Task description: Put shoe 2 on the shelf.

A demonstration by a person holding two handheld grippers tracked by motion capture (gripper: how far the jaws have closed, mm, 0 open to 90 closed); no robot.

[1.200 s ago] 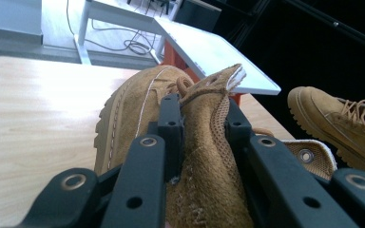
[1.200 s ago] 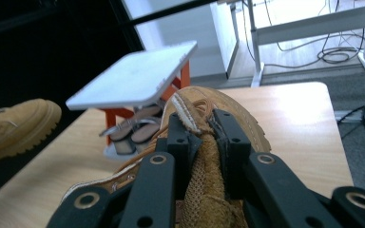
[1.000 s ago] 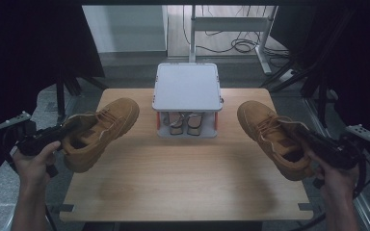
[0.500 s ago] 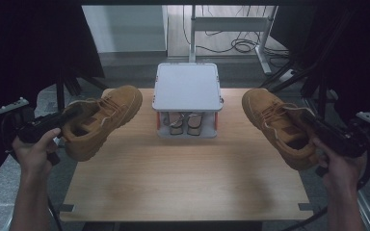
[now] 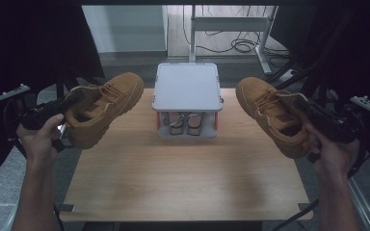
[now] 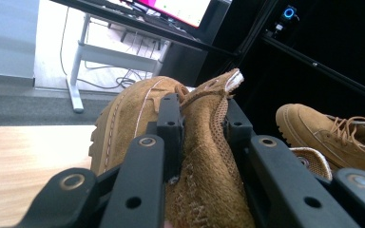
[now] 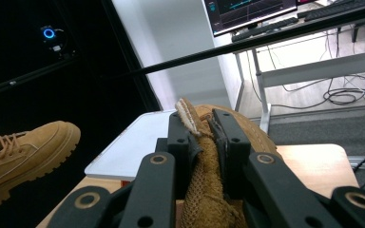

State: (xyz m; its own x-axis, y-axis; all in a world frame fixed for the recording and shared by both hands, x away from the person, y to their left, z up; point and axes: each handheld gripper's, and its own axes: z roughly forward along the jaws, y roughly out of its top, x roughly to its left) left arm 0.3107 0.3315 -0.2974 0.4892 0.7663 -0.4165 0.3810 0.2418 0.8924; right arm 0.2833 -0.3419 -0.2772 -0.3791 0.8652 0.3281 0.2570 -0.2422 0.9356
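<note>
Open table in front, rack blocking the middle back

The near half of the table (image 5: 183,187) lies bare from edge to edge, so a claw could pass freely there. At the far middle stands a small rack (image 5: 188,101) with a flat white top, a pair of shoes (image 5: 185,124) tucked under it. The left boot (image 5: 103,106) and right boot (image 5: 274,113), both lifted, hang on either side of the rack, leaving narrow gaps beside it.

We are seeing two tan suede lace-up boots hanging clear above the wooden table: the left boot (image 5: 101,106) tilting toe-up toward the far side, the right boot (image 5: 274,113) mirroring it opposite.
</note>
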